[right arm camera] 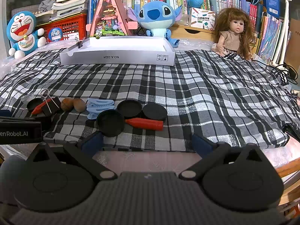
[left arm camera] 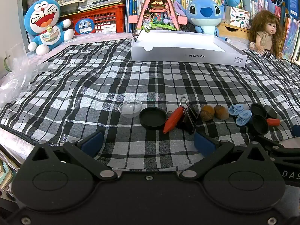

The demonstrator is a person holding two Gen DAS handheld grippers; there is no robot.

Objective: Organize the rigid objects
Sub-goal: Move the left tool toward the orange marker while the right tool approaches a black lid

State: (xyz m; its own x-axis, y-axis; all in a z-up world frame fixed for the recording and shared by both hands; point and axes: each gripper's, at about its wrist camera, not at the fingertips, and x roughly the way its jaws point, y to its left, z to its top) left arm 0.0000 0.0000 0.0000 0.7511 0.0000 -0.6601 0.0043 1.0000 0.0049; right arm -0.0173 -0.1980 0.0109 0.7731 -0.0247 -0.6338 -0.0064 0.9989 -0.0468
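Observation:
A row of small objects lies on the checked cloth (left arm camera: 112, 78). In the left wrist view: a clear plastic dome (left arm camera: 130, 108), a black lid (left arm camera: 153, 118), an orange peg (left arm camera: 174, 119), a black binder clip (left arm camera: 188, 121), two brown nuts (left arm camera: 213, 112), two blue clips (left arm camera: 241, 114). In the right wrist view: three black lids (right arm camera: 129, 115), an orange peg (right arm camera: 145, 123), blue clips (right arm camera: 99, 106). My left gripper (left arm camera: 148, 142) is open and empty just short of the black lid. My right gripper (right arm camera: 147, 141) is open and empty just short of the lids and peg.
A white cardboard tray (left arm camera: 185, 53) (right arm camera: 116, 57) stands at the back of the cloth with a binder clip (right arm camera: 81, 43) on its left corner. Behind it sit a Doraemon plush (left arm camera: 46, 25), a Stitch plush (right arm camera: 157, 16), a doll (right arm camera: 234, 31) and bookshelves. Crumpled plastic (left arm camera: 16, 78) lies left.

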